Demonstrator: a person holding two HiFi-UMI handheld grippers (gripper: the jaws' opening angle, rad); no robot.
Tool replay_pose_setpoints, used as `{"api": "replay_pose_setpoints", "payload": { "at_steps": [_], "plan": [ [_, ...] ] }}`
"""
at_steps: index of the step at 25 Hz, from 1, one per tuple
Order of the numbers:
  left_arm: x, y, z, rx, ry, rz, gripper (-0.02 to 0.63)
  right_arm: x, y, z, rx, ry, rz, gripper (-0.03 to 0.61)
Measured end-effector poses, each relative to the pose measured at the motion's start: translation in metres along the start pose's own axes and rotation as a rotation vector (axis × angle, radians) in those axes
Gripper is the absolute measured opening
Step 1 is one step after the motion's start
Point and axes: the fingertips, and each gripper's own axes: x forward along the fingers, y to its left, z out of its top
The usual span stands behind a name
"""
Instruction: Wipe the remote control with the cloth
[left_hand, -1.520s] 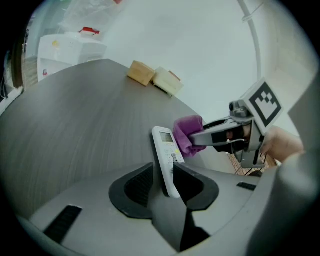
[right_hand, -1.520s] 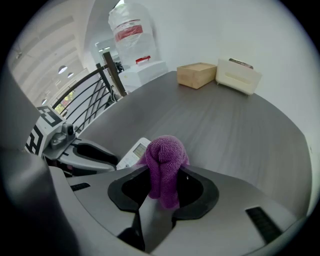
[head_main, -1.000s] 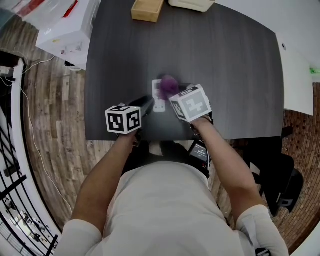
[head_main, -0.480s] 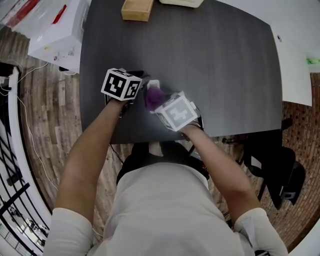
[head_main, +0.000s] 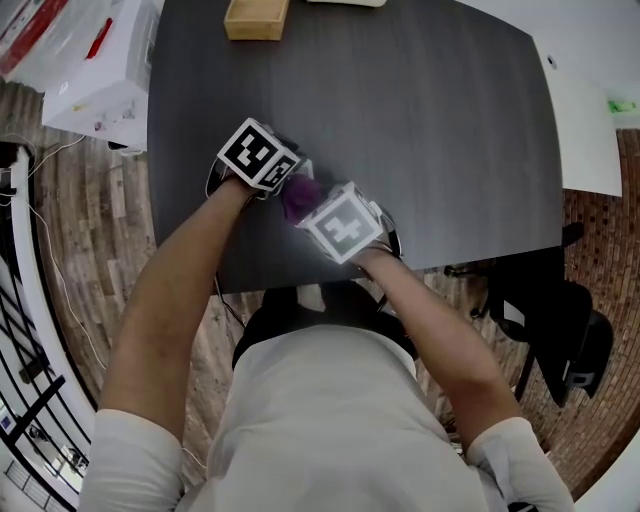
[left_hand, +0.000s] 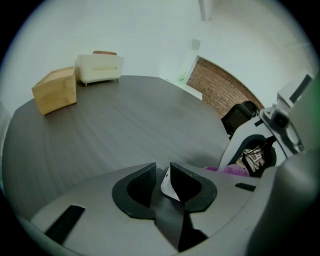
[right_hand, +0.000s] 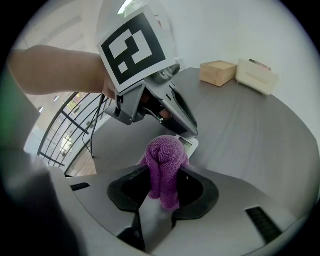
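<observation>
The white remote control (right_hand: 189, 145) lies on the dark grey desk (head_main: 430, 120), in its left front part. In the head view the two grippers cover nearly all of it. In the right gripper view only its far end shows past the cloth (right_hand: 165, 165).

One white corner of the remote stands between the jaws of the left gripper (left_hand: 162, 172). Those jaws have just been closing and now stand narrow. The corner lies against one pad, with a thin dark slit at the other (so they are not clamped on it).

The purple cloth is a folded wad, pinched at its middle by the jaws of the right gripper (right_hand: 166, 175), which are closed tight on it. Its rounded end sticks out past the tips over the near part of the remote (whether it presses on the remote cannot be told). Both grippers point steeply down and sit just beside each other, the left one's tips over the remote's far end.

At the desk's far edge stand a wooden box (head_main: 256, 18) and, just beside it, a cream container (left_hand: 100, 67), well apart from the remote. White cartons (head_main: 95, 75) sit on the plank floor (head_main: 70, 230) left of the desk, and a black chair (head_main: 560, 330) stands at its right front corner.
</observation>
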Motion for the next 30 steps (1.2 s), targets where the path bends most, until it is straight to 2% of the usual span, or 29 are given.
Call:
{"api": "replay_pose_setpoints", "payload": {
  "at_steps": [14,17,19,22,26,30],
  "plan": [
    [0.001,-0.003,0.0,-0.016,-0.007,0.016,0.066,0.002,-0.003,-0.005,-0.008,0.052,-0.008,0.132],
    [0.0,-0.008,-0.002,-0.029,-0.002,-0.011,0.066,0.004,-0.003,-0.007,-0.006,0.041,-0.007,0.132],
    [-0.001,-0.015,-0.003,-0.028,0.007,-0.061,0.066,0.006,-0.003,-0.006,-0.003,0.026,-0.001,0.132],
    [-0.001,-0.021,-0.005,0.016,0.049,-0.111,0.066,0.008,-0.004,-0.004,-0.001,0.027,0.007,0.132],
    [0.002,-0.016,-0.01,0.056,0.107,-0.071,0.067,0.011,-0.003,-0.004,-0.004,0.034,0.006,0.132],
    [0.006,-0.016,-0.012,0.05,0.131,-0.04,0.067,0.013,-0.001,-0.008,0.001,0.031,0.006,0.132]
  ]
}}
